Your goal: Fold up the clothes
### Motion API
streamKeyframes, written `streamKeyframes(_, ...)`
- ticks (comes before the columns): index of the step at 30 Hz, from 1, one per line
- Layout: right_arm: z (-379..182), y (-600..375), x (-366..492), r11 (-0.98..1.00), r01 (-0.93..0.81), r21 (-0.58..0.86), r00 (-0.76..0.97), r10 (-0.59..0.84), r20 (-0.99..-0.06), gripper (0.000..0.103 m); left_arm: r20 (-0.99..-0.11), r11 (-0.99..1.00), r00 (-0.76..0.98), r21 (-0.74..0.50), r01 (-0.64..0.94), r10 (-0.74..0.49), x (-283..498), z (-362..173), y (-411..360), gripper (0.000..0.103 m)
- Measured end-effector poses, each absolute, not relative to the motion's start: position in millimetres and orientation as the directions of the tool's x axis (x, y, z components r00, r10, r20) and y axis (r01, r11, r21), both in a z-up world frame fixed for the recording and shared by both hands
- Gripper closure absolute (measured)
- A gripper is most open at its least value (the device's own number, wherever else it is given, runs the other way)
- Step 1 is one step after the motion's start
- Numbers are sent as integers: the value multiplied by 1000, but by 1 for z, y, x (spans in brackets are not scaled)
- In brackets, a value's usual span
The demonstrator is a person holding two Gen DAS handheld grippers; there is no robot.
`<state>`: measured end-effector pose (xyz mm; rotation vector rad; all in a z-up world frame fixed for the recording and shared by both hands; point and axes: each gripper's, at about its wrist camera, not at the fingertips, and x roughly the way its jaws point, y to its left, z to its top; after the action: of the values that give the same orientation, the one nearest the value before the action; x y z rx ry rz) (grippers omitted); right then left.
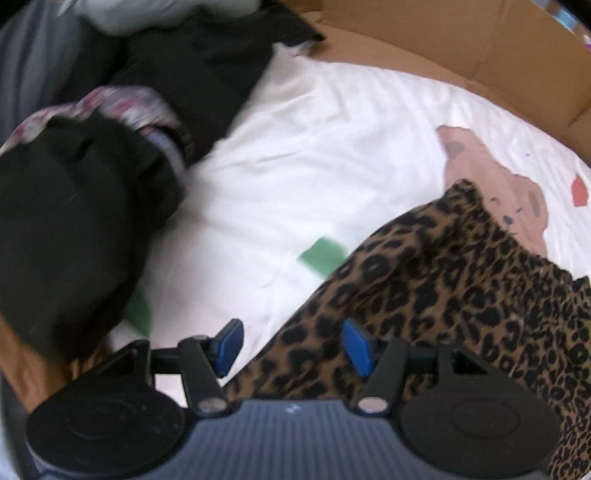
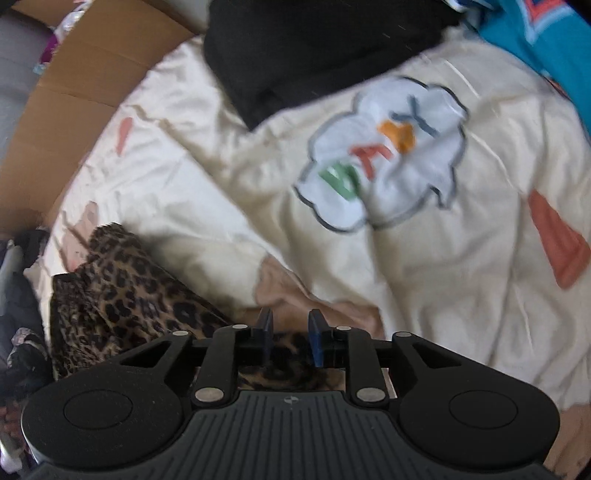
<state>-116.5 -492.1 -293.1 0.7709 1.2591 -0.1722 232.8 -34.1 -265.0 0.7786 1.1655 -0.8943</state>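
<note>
Cloud patch [image 2: 384, 155] in right view only; floral cloth [image 1: 122, 107] in left.

Home bedroom, printed duvet [image 2: 461, 295], clothes heaps [image 1: 66, 229], cardboard [image 1: 461, 40]

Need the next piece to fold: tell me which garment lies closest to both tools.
The leopard-print garment: it lies right under the open left tool and right tool, while the black garment and teal garment lie farther off.

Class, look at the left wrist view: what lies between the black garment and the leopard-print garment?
Bare white printed sheet, with a green patch of its print, shows in the left wrist view between the black garment and leopard-print garment.
</note>
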Motion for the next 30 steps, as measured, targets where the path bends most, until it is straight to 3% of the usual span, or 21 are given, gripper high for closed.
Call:
streamKeyframes(8,-288,-466,-59,776,405,483,369,345,-863,76,-969,364,114,26,931,-220,212,-273,-78,41)
streamKeyframes(16,-287,-428,2,797,276,537,395,415,-819,76,-954,237,90,20,971,-286,193,-267,-110,51)
streamKeyframes(22,-293,-402,28,782,214,586,434,461,-774,75,-940,157,71,19,987,-333,178,-264,-128,51)
streamKeyframes(30,-309,-371,60,787,134,602,441,497,-747,72,-945,-46,97,117,992,-313,139,-281,-127,51)
